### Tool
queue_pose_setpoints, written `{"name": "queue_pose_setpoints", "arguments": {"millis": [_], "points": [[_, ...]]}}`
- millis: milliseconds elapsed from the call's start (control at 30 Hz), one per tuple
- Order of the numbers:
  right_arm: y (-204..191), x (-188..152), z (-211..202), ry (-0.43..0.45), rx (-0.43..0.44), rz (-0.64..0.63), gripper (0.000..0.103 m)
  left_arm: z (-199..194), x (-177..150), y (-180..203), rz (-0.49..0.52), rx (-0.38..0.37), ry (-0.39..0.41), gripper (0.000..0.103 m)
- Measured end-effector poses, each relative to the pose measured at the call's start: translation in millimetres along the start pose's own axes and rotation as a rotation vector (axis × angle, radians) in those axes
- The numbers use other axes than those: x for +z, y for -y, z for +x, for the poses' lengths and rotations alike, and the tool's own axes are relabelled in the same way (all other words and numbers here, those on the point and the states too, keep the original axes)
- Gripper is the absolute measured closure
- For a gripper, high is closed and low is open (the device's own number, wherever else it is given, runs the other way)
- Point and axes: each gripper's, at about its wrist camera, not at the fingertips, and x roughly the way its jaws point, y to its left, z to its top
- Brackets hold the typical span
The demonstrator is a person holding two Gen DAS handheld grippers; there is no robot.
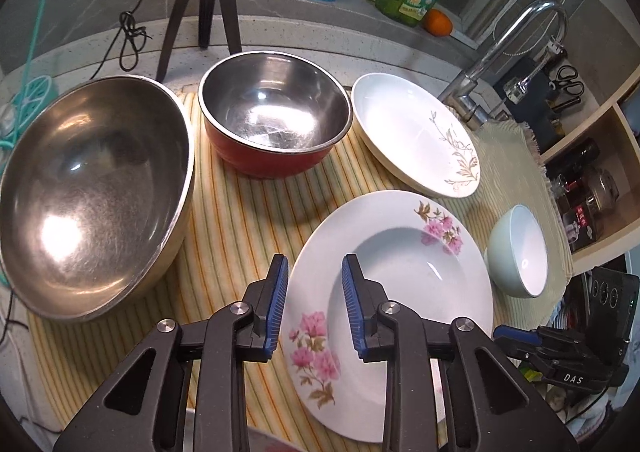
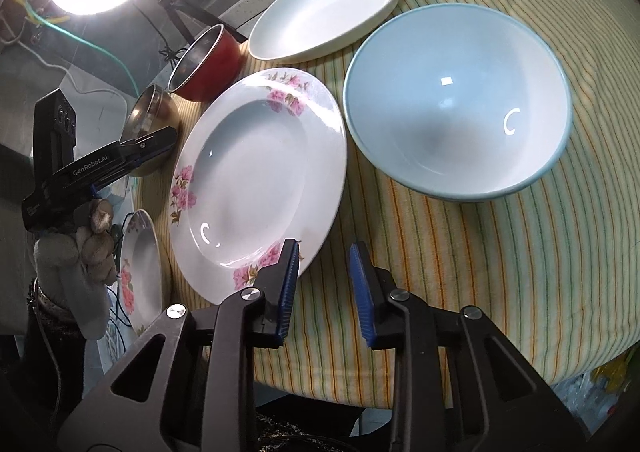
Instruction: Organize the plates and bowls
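The left tool [image 1: 314, 306] hangs with its blue pads parted and holding nothing, above the near left rim of the pink-flowered plate [image 1: 394, 252]. That plate lies on the striped cloth [image 1: 248, 212] covering the tabletop. At ten o'clock from it sits the large steel bowl [image 1: 92, 180], at twelve o'clock the red bowl [image 1: 274, 118], at one o'clock the leaf-patterned plate [image 1: 416, 132], and at three o'clock, just beside its rim, the pale blue bowl [image 1: 520, 250]. The right tool [image 2: 324, 290] is likewise parted and empty, its left pad over the plate's near edge. A second flowered plate [image 2: 140, 268] shows at the cloth's left edge, beside the gloved left hand [image 2: 80, 248].
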Motion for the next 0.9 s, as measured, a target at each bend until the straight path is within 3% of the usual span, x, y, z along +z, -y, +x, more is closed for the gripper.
{"name": "queue_pose_setpoints", "arguments": {"millis": [533,767,900], "points": [[11.1,4.5,7.9,-0.013,0.036,0.043,0.077,25.7,10.2,-8.7,-0.031,-0.04,-0.071,0.08],[10.9,7.1,9.8,-0.027,0.074,0.042,0.085,27.6,10.7,-10.1,-0.043,-0.054,-0.075,0.082],[11.1,7.0,10.3,-0.032,0.081,0.038,0.085,26.4,9.1,-10.1,-0.04,-0.05,-0.07,0.082]]}}
